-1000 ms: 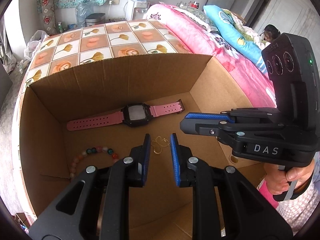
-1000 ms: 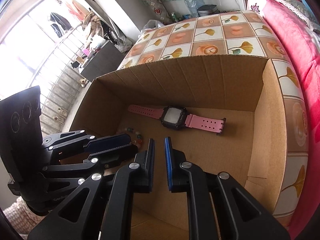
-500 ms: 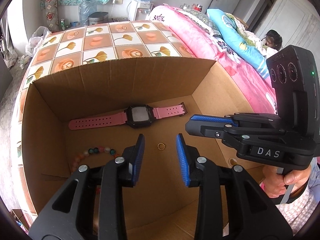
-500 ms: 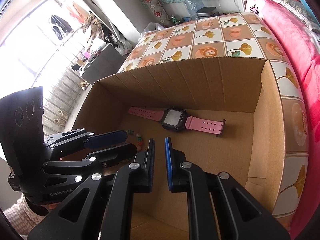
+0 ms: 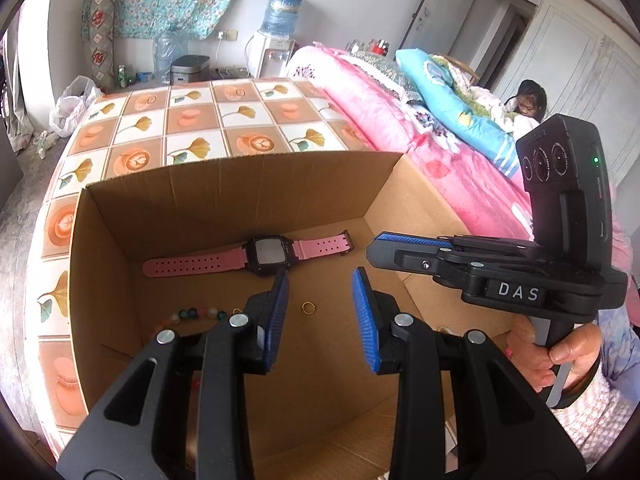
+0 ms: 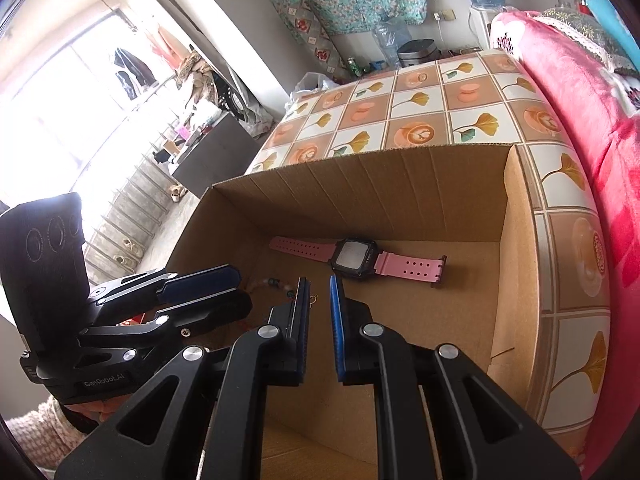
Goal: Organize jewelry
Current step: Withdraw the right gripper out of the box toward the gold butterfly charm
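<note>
An open cardboard box [image 5: 240, 184] holds a pink-strapped watch [image 5: 268, 256] along its far wall, a bead bracelet [image 5: 198, 314] at the left and a small gold ring [image 5: 308, 307] on the floor. My left gripper [image 5: 320, 280] hovers open above the ring, with nothing between its blue pads. In the right wrist view, my right gripper [image 6: 319, 286] is shut and empty over the box's middle, short of the watch [image 6: 354, 258]. The left gripper [image 6: 240, 290] shows at its left, near the beads [image 6: 276, 282]. The right gripper [image 5: 380, 246] reaches in from the right.
The box stands on a table with a tile-patterned cloth [image 5: 200, 120]. A bed with a pink blanket [image 5: 440, 152] runs along the right, and a person [image 5: 530, 100] sits beyond it. A water dispenser [image 5: 276, 40] stands against the far wall.
The left gripper's jaws opened and let go of the gold ring, which now lies on the box floor. The left gripper then lifted and drew back a little. The right gripper stayed shut.
</note>
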